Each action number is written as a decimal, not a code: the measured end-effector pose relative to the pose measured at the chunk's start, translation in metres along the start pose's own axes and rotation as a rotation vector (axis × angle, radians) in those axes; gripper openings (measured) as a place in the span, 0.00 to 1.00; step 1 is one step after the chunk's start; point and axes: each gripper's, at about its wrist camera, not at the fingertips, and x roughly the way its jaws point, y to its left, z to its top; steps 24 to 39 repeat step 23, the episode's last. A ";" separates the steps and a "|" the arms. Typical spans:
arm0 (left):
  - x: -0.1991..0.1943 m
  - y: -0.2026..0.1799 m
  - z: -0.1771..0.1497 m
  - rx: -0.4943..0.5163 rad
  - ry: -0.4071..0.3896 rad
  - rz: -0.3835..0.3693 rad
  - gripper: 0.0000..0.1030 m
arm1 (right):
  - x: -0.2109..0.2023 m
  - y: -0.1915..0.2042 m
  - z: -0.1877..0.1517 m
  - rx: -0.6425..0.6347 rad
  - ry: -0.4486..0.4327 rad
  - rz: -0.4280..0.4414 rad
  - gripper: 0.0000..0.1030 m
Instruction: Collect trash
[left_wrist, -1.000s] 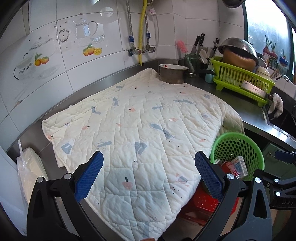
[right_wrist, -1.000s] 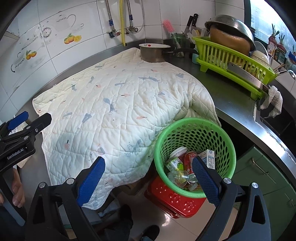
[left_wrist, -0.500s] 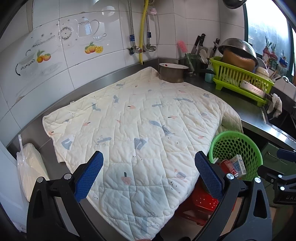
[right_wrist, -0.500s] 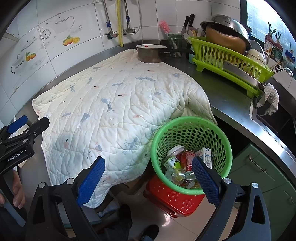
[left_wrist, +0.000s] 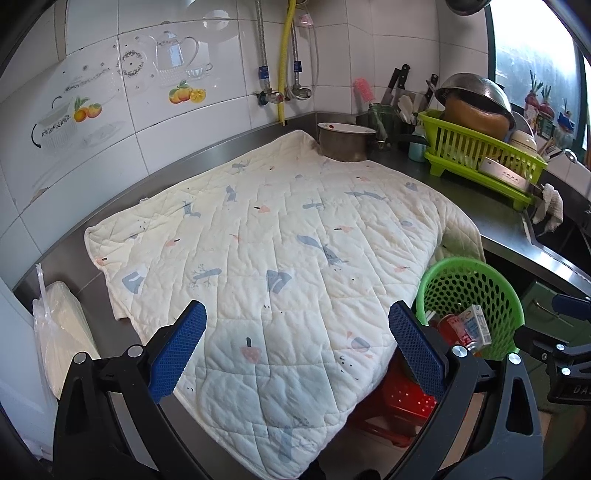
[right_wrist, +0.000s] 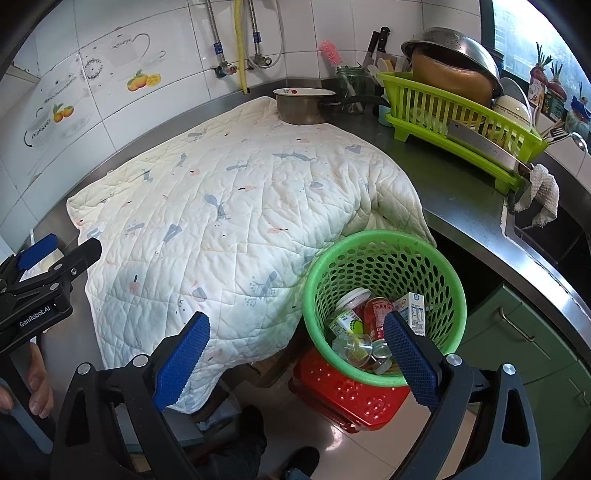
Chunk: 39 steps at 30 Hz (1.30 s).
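With both my left gripper and right gripper spread wide and empty, and the trash heaped in the green perforated plastic basket beside the quilted white cloth, I judge a final scan for strays wisest.

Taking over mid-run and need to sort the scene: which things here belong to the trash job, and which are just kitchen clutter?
Job:
- green basket
- trash inside it: red can, small carton, jar, clear cups
- left tool and right tool, both open and empty

Clutter:
- quilted mat
- pot
- dish rack
- red stool
- rag
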 end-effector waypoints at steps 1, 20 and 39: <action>0.001 0.000 0.000 0.000 0.003 -0.001 0.95 | 0.000 0.000 0.001 0.001 0.001 -0.001 0.89; -0.001 -0.003 -0.002 0.000 0.002 -0.006 0.95 | 0.003 0.002 -0.001 -0.005 0.006 0.008 0.89; -0.002 -0.002 -0.001 -0.001 0.000 -0.003 0.95 | 0.003 0.003 -0.001 -0.005 0.007 0.010 0.89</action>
